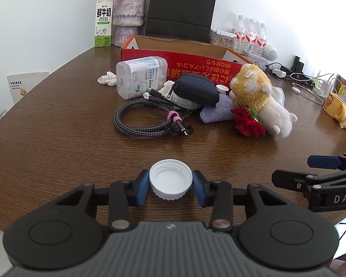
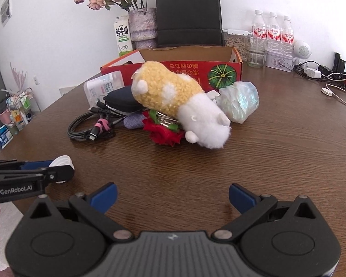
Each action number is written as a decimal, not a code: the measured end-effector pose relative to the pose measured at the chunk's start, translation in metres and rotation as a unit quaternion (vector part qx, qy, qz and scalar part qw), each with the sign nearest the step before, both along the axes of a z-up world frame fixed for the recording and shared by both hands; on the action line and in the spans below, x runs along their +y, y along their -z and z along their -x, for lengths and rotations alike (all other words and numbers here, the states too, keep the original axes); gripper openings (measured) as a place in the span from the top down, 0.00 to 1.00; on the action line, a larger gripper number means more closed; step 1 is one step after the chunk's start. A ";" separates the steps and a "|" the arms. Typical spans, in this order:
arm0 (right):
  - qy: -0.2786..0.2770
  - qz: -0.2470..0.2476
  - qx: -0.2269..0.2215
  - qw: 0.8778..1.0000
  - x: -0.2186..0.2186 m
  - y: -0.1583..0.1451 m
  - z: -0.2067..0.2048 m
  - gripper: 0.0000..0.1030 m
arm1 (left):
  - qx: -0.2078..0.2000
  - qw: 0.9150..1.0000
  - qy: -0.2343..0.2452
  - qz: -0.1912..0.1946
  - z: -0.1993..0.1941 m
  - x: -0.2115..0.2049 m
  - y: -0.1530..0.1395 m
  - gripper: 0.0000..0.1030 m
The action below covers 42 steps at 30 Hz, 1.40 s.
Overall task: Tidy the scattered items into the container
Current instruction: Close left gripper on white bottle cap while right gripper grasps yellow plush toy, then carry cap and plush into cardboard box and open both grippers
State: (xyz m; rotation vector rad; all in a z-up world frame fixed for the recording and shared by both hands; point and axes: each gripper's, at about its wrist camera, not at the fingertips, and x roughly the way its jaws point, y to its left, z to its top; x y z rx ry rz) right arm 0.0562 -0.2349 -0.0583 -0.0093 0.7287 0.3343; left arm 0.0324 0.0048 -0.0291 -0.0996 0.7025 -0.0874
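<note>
My left gripper (image 1: 170, 185) is shut on a white bottle cap (image 1: 171, 180), open side up, near the table's front edge; the cap also shows in the right wrist view (image 2: 61, 161). My right gripper (image 2: 171, 198) is open and empty above the table. A red cardboard box (image 1: 196, 65) stands at the back. In front of it lie a plush toy (image 2: 180, 101), a red rose (image 2: 163, 132), a coiled braided cable (image 1: 145, 121), a dark zip pouch (image 1: 196, 90), a white wipes pack (image 1: 140, 75), a grey cloth pouch (image 1: 215, 112), crumpled tissue (image 1: 107, 78) and a crumpled plastic bag (image 2: 238, 100).
At the back stand a milk carton (image 1: 103, 22), a flower vase (image 1: 129, 15), a black paper bag (image 1: 182, 9) and three water bottles (image 2: 273, 34). Chargers and cables (image 1: 306, 80) lie at the right, with a yellow mug (image 1: 334, 106).
</note>
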 end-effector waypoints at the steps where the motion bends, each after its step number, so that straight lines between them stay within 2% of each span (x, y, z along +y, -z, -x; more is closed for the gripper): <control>1: 0.000 0.000 -0.002 1.000 0.000 -0.001 -0.002 0.00 | -0.001 1.000 0.000 0.002 -0.001 0.001 0.000 0.61; 18: 0.011 0.010 -0.035 0.999 0.002 -0.023 -0.057 0.00 | -0.037 0.999 0.000 0.009 -0.040 0.009 -0.024 0.61; 24: -0.014 0.022 -0.052 0.998 0.012 -0.028 -0.084 0.00 | -0.044 0.999 -0.003 0.006 -0.061 0.013 -0.030 0.61; 30: -0.049 0.016 -0.044 0.998 0.023 -0.021 -0.113 0.00 | -0.044 0.999 -0.005 0.008 -0.077 0.018 -0.033 0.61; 33: -0.059 0.000 -0.027 0.998 0.022 -0.014 -0.126 0.05 | -0.046 0.999 -0.008 0.007 -0.081 0.020 -0.035 0.60; 35: -0.064 -0.019 -0.017 0.998 0.019 -0.011 -0.132 0.13 | -0.048 0.999 -0.010 0.007 -0.084 0.022 -0.036 0.60; 42: -0.060 -0.085 -0.032 0.994 -0.006 -0.021 -0.138 0.31 | -0.050 0.999 -0.011 0.006 -0.092 0.022 -0.037 0.60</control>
